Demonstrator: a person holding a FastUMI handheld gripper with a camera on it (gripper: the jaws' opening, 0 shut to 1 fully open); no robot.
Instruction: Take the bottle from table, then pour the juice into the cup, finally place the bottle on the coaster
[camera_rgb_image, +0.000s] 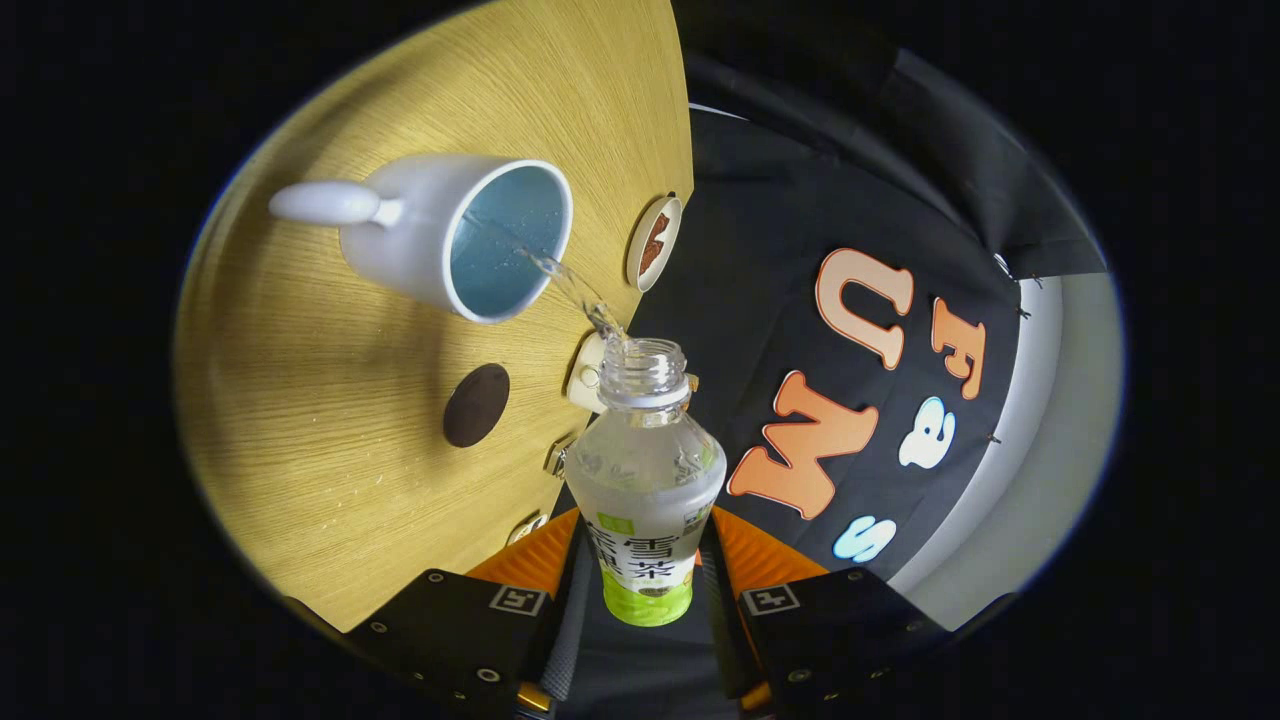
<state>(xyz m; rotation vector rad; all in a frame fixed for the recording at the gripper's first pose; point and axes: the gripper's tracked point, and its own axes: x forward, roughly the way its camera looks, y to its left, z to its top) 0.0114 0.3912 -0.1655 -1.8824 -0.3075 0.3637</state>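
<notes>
Right now the gripper (645, 585) is clamped on the bottle (645, 480), whose long axis runs straight ahead, neck aimed at the cup (455, 235); liquid streams in. From the cup, the dark coaster (476, 404) lies nearer the fingers.

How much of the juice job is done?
Done: the bottle is off the table, gripped between the gripper jaws, cap off. In hand: it is tipped and a clear stream runs from its mouth into the white cup, which already holds some liquid. Left: stop pouring and set the bottle on the dark round coaster, which lies bare.
</notes>
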